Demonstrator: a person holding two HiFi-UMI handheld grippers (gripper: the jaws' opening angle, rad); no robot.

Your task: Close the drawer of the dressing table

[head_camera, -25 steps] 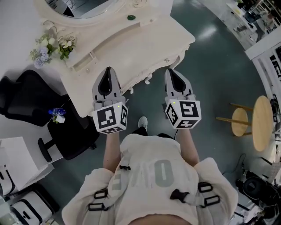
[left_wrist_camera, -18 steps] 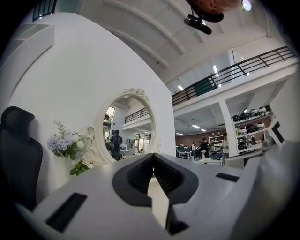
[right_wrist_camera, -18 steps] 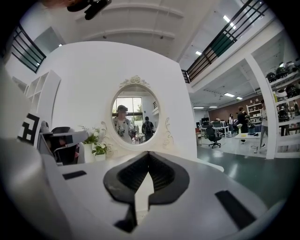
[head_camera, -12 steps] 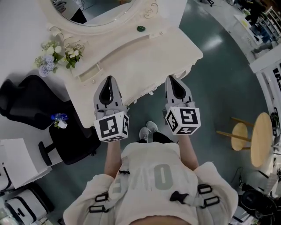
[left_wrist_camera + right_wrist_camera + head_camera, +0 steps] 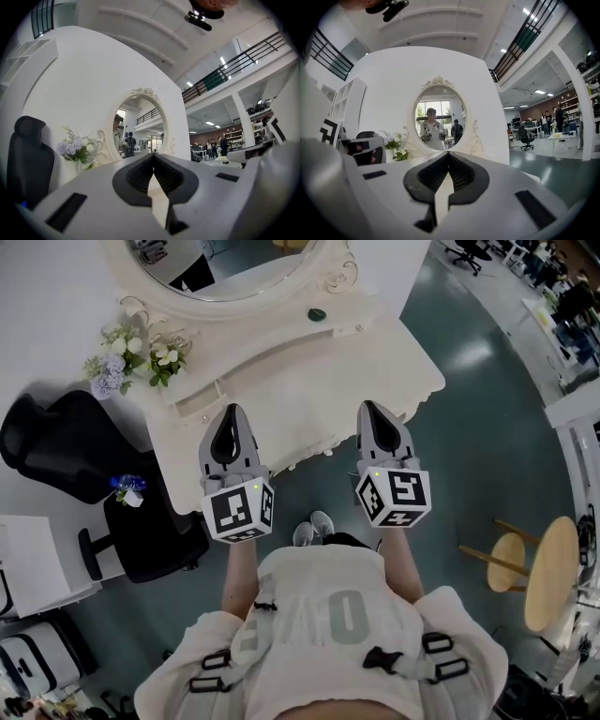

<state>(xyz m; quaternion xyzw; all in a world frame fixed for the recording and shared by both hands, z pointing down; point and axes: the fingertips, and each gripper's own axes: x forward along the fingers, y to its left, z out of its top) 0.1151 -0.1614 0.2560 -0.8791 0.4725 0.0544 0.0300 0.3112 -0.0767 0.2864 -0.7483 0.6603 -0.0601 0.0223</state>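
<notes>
Leftward, a black chair (image 5: 56, 451) stands beside the dressing table (image 5: 309, 390).

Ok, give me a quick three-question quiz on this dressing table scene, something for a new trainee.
1. True or false: the left gripper has its fingers spread apart.
2. What stands beside the mirror on the dressing table? A. flowers B. a lamp C. a kettle
3. What colour is the office chair in the head view?
Key: 1 false; 2 A; 3 black.
</notes>
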